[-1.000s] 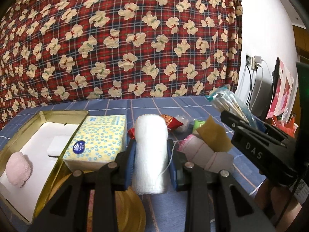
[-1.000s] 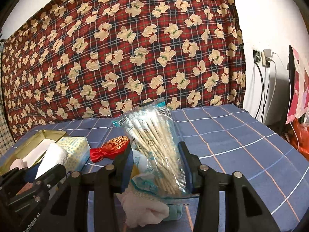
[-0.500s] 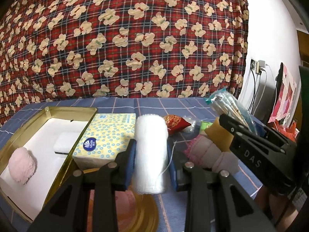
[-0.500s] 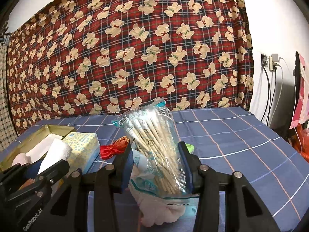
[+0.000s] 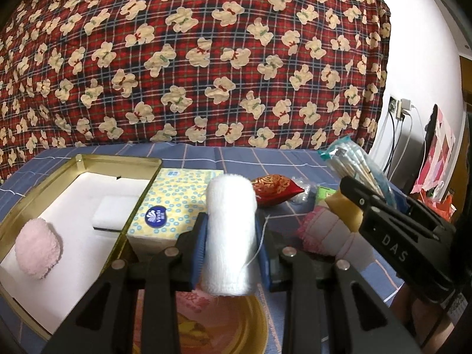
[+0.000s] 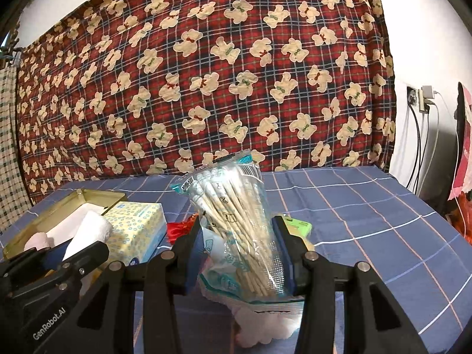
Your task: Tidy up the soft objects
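A: Left tool (image 5: 230, 246) is clamped on one white gauze roll (image 5: 229, 233), jaws narrowed against its sides, the roll's long axis running forward along the fingers.

B: And the gold tin (image 5: 88, 162) lies to that tool's left, lid off, white liner showing. The left hand is plainly the nearer one.

A: Right tool (image 6: 237, 247) has closed on one bag of cotton swabs (image 6: 236, 227), jaws set wider, bag standing upright between the pads, swab sticks pointing up.

B: Count inside the tin: one pink puff (image 5: 38, 249), one white sponge block (image 5: 113, 212). Two so far.

A: Just beside the tin's right wall, one yellow tissue pack (image 5: 174, 203) on the blue checked table (image 6: 368, 221). Beyond it, one red embroidered pouch (image 5: 277, 190).

B: So the roll probably needs to swing left over the rim.
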`<state>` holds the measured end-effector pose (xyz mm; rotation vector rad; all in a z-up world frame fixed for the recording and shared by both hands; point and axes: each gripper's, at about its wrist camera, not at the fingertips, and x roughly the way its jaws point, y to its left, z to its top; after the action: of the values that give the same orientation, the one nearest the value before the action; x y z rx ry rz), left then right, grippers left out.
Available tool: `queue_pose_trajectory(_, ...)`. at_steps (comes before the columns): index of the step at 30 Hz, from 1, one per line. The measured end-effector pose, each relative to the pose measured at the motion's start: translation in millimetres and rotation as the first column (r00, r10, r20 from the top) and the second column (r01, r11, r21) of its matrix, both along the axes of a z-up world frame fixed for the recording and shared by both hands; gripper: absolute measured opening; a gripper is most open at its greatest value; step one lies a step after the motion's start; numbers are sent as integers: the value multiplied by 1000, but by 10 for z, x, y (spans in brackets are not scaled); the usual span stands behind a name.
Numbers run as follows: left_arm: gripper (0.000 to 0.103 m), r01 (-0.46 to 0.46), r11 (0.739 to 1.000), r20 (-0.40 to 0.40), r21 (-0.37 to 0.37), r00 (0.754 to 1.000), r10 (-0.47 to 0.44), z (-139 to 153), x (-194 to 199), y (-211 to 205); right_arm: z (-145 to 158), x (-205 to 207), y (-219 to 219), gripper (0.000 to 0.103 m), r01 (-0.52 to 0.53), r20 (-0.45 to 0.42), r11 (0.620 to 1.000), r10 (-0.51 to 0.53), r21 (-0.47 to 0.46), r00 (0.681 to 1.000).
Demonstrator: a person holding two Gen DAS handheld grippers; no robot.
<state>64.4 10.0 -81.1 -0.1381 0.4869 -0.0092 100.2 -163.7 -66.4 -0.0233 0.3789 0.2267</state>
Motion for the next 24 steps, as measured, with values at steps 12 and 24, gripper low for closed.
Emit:
queue_pose_trajectory(12,29,-43,999,0,-18,999,43,0,17,226,-11,-18,155,47,-28,-1,1000,28,-11,1000)
queue_pose_trajectory(24,29,-66,998,-24,-18,998,66,-26,56,363,-32,-4,339,47,-73,-18,997,72,-27,997)
